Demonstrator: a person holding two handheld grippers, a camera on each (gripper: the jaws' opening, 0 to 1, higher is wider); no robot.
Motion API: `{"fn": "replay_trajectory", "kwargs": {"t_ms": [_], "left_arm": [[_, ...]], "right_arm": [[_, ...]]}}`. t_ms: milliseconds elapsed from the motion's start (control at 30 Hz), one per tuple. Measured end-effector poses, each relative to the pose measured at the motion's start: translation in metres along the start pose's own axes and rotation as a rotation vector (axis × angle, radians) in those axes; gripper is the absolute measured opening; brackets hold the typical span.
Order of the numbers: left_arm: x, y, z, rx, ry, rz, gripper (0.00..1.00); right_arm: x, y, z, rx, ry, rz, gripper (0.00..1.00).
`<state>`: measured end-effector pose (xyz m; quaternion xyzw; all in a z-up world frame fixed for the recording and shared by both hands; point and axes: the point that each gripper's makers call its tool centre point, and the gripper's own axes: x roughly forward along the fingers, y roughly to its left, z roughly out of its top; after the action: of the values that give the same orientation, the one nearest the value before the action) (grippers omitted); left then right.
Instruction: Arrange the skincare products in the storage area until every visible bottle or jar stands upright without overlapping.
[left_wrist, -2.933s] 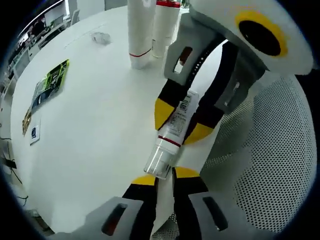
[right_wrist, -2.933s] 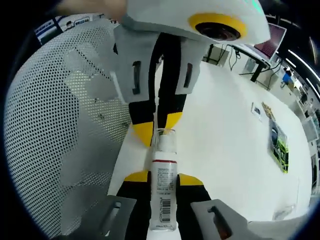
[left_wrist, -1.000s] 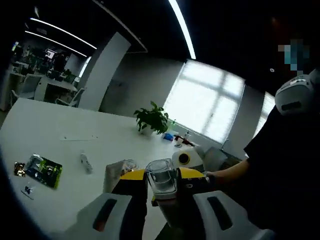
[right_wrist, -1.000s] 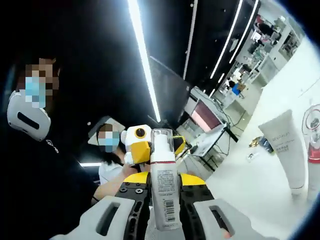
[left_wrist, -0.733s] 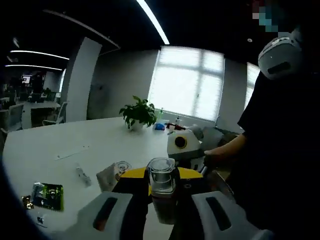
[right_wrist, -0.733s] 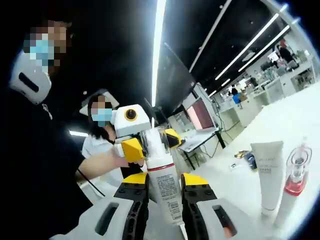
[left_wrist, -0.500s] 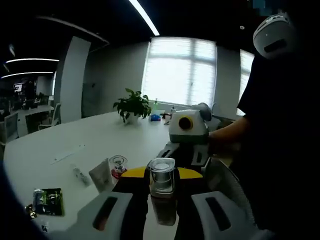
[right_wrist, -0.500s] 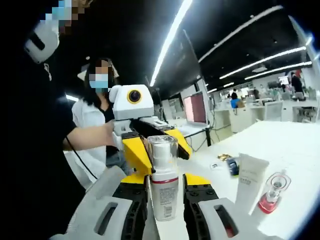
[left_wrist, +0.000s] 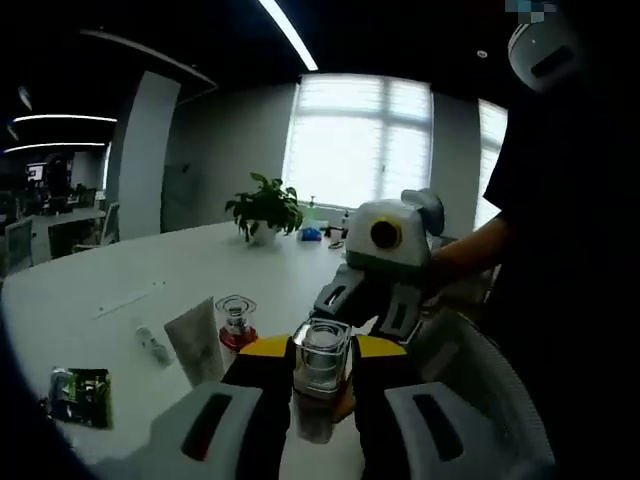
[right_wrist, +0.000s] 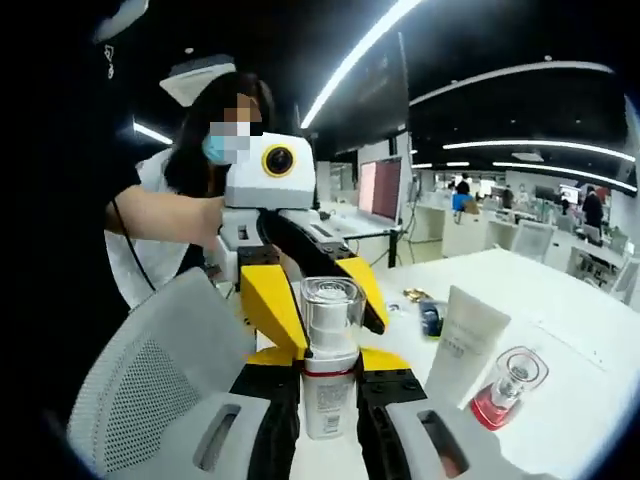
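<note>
Both grippers pinch 1 pump bottle (right_wrist: 330, 372) upright above the white table (right_wrist: 560, 420): right gripper (right_wrist: 328, 378) on its body, left gripper (left_wrist: 322, 352) near the clear cap (left_wrist: 320, 350). White tube (right_wrist: 462, 345) and red-based bottle (right_wrist: 505, 390) stand nearby, just apart.

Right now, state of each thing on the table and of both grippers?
pump bottle: upright, clear cap on, held between the right gripper's jaws.
right gripper: shut on the pump bottle.
left gripper: shut on the pump bottle's clear cap end.
white tube: standing on the table, cap end down.
red-based bottle: upright beside the white tube.
green packet: lying flat on the white table.
</note>
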<state>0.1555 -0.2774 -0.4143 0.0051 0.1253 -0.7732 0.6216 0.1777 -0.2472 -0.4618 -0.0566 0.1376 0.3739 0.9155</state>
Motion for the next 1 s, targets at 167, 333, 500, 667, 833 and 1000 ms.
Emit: {"fn": "replay_trajectory", "kwargs": {"t_ms": [167, 333, 500, 667, 833, 1000], "left_arm": [[-0.012, 0.016, -0.023, -0.048, 0.032, 0.1, 0.29], [-0.023, 0.028, -0.053, -0.097, 0.089, 0.188, 0.43], [-0.027, 0.035, -0.076, -0.148, 0.126, 0.258, 0.57], [-0.027, 0.039, -0.092, -0.161, 0.175, 0.292, 0.75], [-0.022, 0.04, -0.104, -0.162, 0.207, 0.302, 0.86], [-0.018, 0.042, -0.111, -0.163, 0.227, 0.301, 0.91]], "right_arm": [[0.011, -0.013, -0.02, -0.007, 0.008, -0.034, 0.13], [0.02, -0.025, -0.041, -0.024, 0.008, -0.06, 0.13], [0.029, -0.035, -0.054, -0.032, 0.003, -0.076, 0.13], [0.038, -0.039, -0.061, -0.021, -0.002, -0.074, 0.13], [0.043, -0.044, -0.065, -0.015, -0.017, -0.084, 0.13], [0.045, -0.046, -0.074, -0.017, -0.013, -0.08, 0.13]]}}
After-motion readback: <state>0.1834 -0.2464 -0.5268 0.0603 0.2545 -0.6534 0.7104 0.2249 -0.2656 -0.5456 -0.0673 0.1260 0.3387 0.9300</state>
